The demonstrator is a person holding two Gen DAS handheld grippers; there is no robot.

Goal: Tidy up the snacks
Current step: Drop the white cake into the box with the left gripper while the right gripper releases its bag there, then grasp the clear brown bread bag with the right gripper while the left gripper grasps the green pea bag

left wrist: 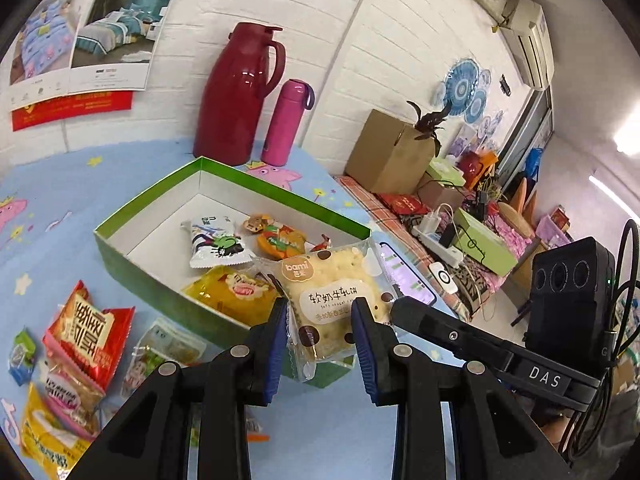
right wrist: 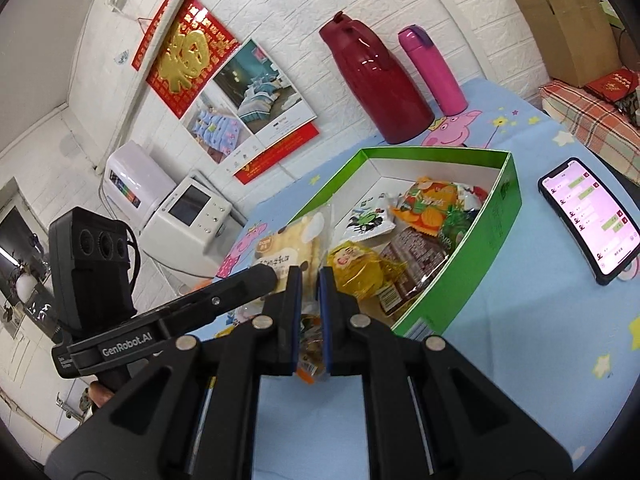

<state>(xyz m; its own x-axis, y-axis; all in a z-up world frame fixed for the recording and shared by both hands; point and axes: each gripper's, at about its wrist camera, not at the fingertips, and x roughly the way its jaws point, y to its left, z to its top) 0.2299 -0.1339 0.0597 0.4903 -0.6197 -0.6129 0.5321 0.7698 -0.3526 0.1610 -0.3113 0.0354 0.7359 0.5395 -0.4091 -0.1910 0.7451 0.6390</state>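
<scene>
Around the green box (left wrist: 132, 256) on the counter (left wrist: 52, 204) I had plenty of clutter: a dark red thermos jug (left wrist: 236, 92) and a pink bottle (left wrist: 286, 124) stood against the wall behind it, a phone (right wrist: 588, 216) with its screen lit lay just right of the box, and a cardboard carton (left wrist: 390, 152) sat further back on a neighbouring plaid-covered surface. Loose snacks were piled left of the box, among them a red packet (left wrist: 90, 332), a yellow packet (left wrist: 48, 436) and a small blue one (left wrist: 22, 356). Inside the box I saw a white wrapper with a green cartoon (left wrist: 216, 242), an orange pack (left wrist: 280, 240), a yellow bag (left wrist: 236, 294) and, from the right wrist camera, a brown packet (right wrist: 416, 260). The left gripper (left wrist: 320, 308) hung over the box's near corner, jaws clamped on the nougat biscuit pack (left wrist: 336, 292), which was off the counter and partly over the box rim. The right gripper (right wrist: 310, 280) sat beside it at the near wall of the box, its tip almost touching the left gripper's; jaws nearly together with an orange-and-green wrapper (right wrist: 310, 344) between them low down, but I couldn't tell whether they actually pinched it. Nothing blocked the box opening apart from the two grippers themselves.
</scene>
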